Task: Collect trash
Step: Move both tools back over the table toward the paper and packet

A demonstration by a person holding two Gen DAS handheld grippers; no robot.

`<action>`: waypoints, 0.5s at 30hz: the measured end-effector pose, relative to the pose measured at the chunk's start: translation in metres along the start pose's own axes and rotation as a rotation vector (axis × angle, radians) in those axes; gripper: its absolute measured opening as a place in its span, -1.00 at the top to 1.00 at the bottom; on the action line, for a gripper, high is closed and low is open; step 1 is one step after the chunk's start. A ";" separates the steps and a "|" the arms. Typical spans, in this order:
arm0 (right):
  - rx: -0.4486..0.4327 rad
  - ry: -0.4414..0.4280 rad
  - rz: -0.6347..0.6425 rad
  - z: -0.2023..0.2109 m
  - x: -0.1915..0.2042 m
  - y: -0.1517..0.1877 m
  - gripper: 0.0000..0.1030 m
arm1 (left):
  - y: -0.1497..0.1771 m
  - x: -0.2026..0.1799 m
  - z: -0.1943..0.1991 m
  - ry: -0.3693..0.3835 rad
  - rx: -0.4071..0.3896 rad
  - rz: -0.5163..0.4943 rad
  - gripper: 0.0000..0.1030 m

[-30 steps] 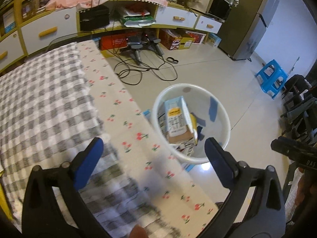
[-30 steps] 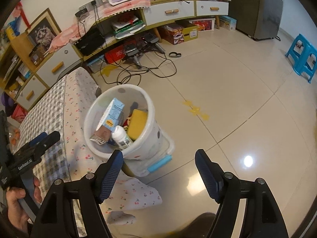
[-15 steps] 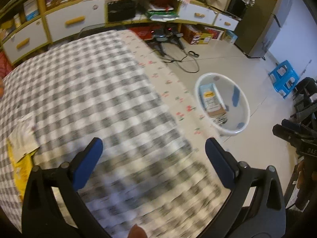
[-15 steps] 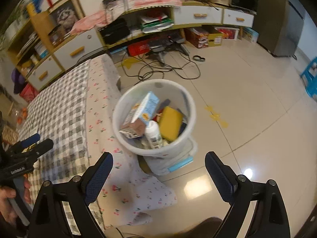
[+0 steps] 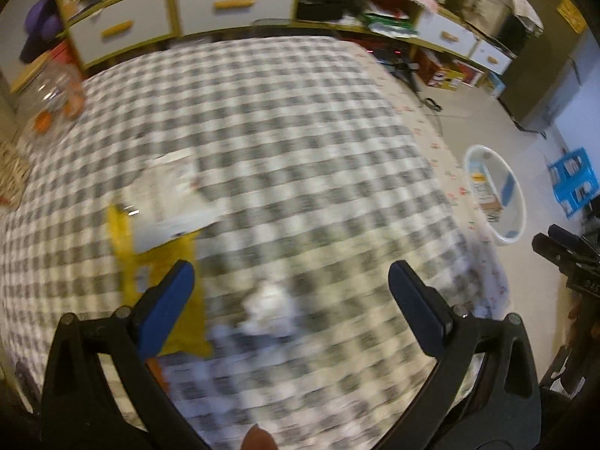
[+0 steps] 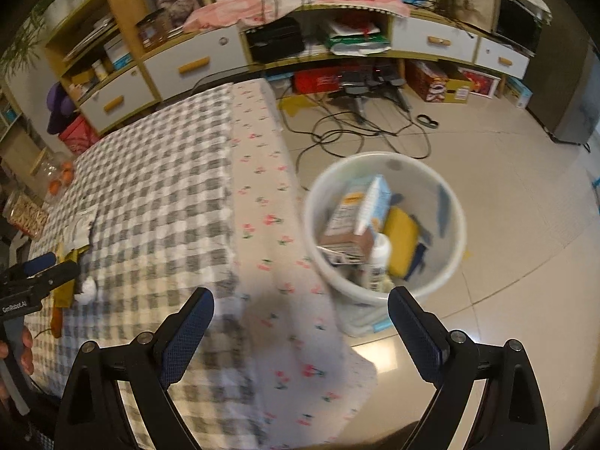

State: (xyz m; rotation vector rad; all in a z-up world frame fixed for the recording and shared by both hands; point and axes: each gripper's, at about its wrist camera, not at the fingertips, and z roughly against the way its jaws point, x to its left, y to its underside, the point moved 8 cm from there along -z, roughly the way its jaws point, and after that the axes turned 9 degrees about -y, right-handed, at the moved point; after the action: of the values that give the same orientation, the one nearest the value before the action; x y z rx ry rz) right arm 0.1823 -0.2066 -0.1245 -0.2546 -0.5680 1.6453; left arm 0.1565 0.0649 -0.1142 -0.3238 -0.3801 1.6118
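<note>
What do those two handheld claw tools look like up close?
The left gripper and right gripper match: black plastic frames with triangular cut-outs and silver screws, two fingers with textured blue pads. The right wrist view shows white "GenRobot.AI" lettering on the left tool's side.

The left wrist camera is looking steeply down along the left gripper (image 5: 290,288) onto the checked desk (image 5: 262,131) close below, the white trash bin (image 5: 495,198) lying far off to its right. The right wrist camera is tilting down behind the right gripper (image 6: 300,311), facing the desk's edge and the bin just ahead. Both views are sharing the desk, the bin and the drawer cabinets (image 6: 180,67) beyond.
</note>
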 end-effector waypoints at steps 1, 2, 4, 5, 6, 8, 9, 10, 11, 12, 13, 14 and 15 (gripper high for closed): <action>0.003 -0.003 0.008 -0.003 0.005 -0.001 -0.85 | 0.000 0.008 -0.002 -0.010 0.004 0.013 -0.99; 0.006 -0.006 0.015 -0.005 0.011 -0.001 -0.85 | 0.000 0.020 -0.004 -0.022 0.013 0.036 -0.99; 0.011 -0.012 0.025 -0.010 0.020 -0.003 -0.85 | 0.000 0.037 -0.007 -0.036 0.028 0.077 -0.99; 0.014 -0.017 0.030 -0.014 0.026 -0.004 -0.85 | 0.000 0.046 -0.009 -0.045 0.037 0.103 -0.99; 0.018 -0.020 0.033 -0.016 0.029 -0.004 -0.85 | 0.000 0.055 -0.012 -0.052 0.048 0.126 -0.99; 0.025 -0.024 0.041 -0.022 0.038 -0.005 -0.85 | 0.001 0.070 -0.017 -0.058 0.069 0.167 -0.98; 0.027 -0.026 0.044 -0.024 0.041 -0.005 -0.85 | 0.002 0.077 -0.022 -0.058 0.088 0.184 -0.95; 0.031 -0.027 0.047 -0.027 0.044 -0.006 -0.85 | 0.004 0.081 -0.024 -0.055 0.103 0.191 -0.91; 0.034 -0.029 0.049 -0.030 0.047 -0.006 -0.85 | 0.006 0.086 -0.029 -0.051 0.121 0.201 -0.89; 0.036 -0.030 0.050 -0.031 0.049 -0.006 -0.85 | 0.006 0.088 -0.030 -0.049 0.125 0.208 -0.83; 0.039 -0.032 0.050 -0.034 0.052 -0.007 -0.85 | 0.006 0.092 -0.032 -0.051 0.126 0.216 -0.76; 0.041 -0.033 0.050 -0.035 0.053 -0.007 -0.85 | 0.004 0.095 -0.033 -0.056 0.120 0.222 -0.72; 0.043 -0.034 0.051 -0.037 0.055 -0.008 -0.85 | 0.001 0.098 -0.034 -0.059 0.110 0.232 -0.63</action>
State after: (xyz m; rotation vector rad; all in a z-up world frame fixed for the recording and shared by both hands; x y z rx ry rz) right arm 0.1980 -0.1450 -0.1438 -0.2116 -0.5553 1.7119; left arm 0.1623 0.1647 -0.1431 -0.2440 -0.3058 1.8649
